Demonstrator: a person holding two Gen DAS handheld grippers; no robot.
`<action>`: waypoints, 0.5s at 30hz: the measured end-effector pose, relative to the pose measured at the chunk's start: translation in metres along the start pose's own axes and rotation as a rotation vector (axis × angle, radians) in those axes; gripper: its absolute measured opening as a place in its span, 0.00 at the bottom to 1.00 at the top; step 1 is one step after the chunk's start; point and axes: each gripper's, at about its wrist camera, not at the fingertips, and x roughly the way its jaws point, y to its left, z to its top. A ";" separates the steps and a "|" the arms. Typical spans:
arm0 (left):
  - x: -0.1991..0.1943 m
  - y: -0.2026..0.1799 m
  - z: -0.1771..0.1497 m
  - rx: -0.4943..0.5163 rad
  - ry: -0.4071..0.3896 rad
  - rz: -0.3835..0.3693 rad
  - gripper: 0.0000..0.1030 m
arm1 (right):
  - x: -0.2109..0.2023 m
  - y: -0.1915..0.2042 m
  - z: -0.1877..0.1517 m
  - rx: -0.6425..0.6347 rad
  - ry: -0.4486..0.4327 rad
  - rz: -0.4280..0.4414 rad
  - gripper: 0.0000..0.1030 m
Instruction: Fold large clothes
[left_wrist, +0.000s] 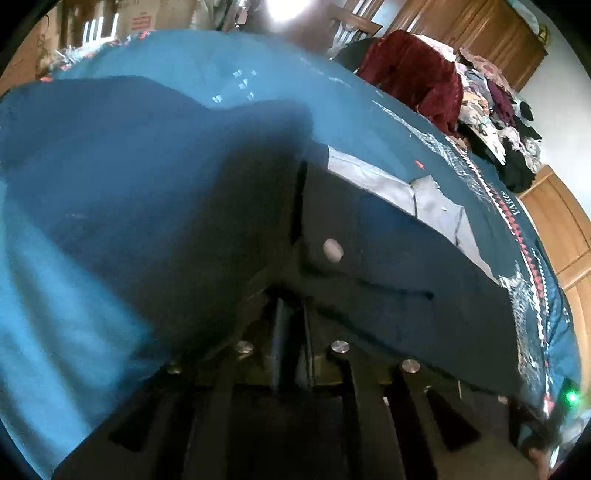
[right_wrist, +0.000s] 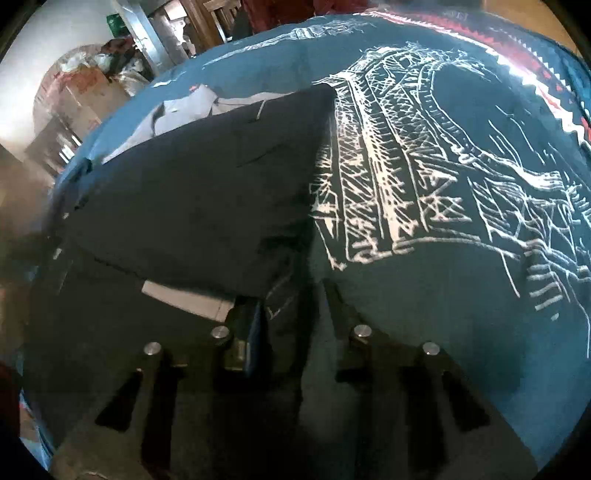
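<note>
Two grippers are working on the dark garment (right_wrist: 192, 192) spreading over the teal bedspread (right_wrist: 461, 295): the left gripper (left_wrist: 291, 321) is pinching its blue fabric at lower centre, while the right gripper (right_wrist: 291, 314), half open, is straddling its near edge.

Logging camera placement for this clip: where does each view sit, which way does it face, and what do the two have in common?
Left wrist: on the left gripper, looking forward and down along its shut fingers, clamped on the dark garment on the teal bedspread; a clothes pile behind.
Right wrist: on the right gripper, angled down at the garment's corner; its fingers stand apart, touching no cloth, over the bedspread's white bridge print.
Shared: the dark garment with its grey lining and the bedspread.
</note>
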 end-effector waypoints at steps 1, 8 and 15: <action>-0.018 0.007 0.000 0.005 -0.031 -0.016 0.12 | -0.006 0.007 0.001 -0.027 0.006 -0.011 0.34; -0.127 0.138 0.017 -0.149 -0.276 0.092 0.63 | -0.050 0.082 0.039 -0.051 -0.171 0.165 0.61; -0.109 0.277 0.094 -0.315 -0.245 0.113 0.63 | 0.087 0.172 0.072 -0.050 0.092 0.254 0.60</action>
